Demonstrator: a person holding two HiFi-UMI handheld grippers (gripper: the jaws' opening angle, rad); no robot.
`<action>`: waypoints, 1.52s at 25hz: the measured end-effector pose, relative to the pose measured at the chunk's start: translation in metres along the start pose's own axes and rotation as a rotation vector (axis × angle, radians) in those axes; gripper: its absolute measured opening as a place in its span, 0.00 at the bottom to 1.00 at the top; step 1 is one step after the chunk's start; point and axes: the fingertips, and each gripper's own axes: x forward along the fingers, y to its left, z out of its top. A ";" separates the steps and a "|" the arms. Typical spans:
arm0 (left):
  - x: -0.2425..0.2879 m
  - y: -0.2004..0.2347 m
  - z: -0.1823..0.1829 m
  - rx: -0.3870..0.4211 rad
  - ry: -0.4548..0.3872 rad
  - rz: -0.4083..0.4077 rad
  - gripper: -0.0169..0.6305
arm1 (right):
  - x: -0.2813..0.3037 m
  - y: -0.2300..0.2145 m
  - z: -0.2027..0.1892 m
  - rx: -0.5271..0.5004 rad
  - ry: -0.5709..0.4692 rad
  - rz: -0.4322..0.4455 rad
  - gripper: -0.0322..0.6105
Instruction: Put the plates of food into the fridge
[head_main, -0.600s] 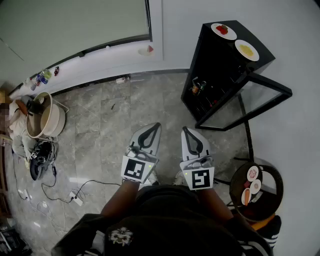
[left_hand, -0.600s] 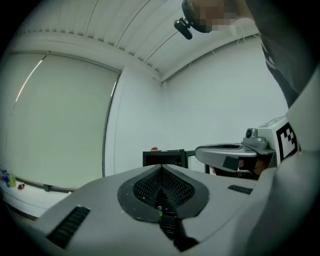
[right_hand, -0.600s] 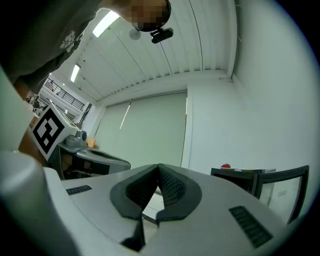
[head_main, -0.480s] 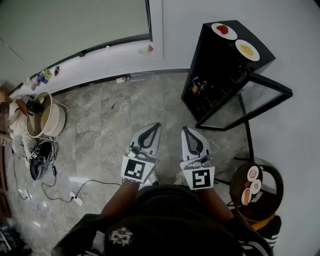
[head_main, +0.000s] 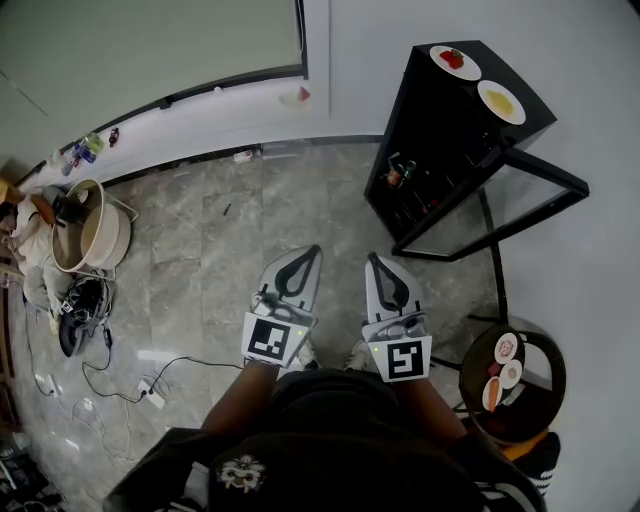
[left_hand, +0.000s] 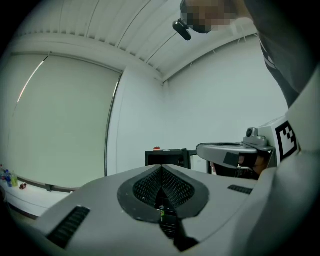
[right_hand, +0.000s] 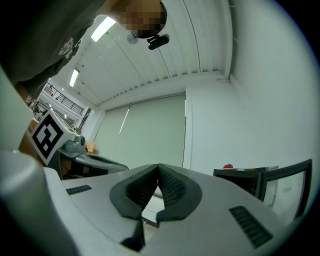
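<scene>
The red-food plate (head_main: 455, 60) and yellow-food plate (head_main: 501, 101) sit on top of the black fridge (head_main: 420, 125), its door (head_main: 515, 205) open for loading. My left hand-held gripper (head_main: 313, 252) and right hand-held gripper (head_main: 373, 260) are both pinched closed and empty, guess because I'm nowhere near yet.

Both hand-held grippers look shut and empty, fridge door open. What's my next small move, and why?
Probably swing the right hand-held gripper toward the plates on the round stand at your right. Its jaws are shut on nothing, those plates sit nearest, and the door of the fridge already stands open.
</scene>
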 end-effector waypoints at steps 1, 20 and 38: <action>-0.001 0.002 -0.001 -0.001 0.000 0.000 0.06 | 0.001 0.001 -0.001 0.001 0.005 -0.002 0.09; -0.033 0.052 0.015 0.056 -0.059 -0.062 0.06 | 0.034 0.047 -0.005 -0.021 0.023 -0.057 0.09; 0.038 0.067 -0.001 -0.003 -0.036 -0.122 0.06 | 0.077 -0.009 -0.022 -0.050 0.033 -0.113 0.09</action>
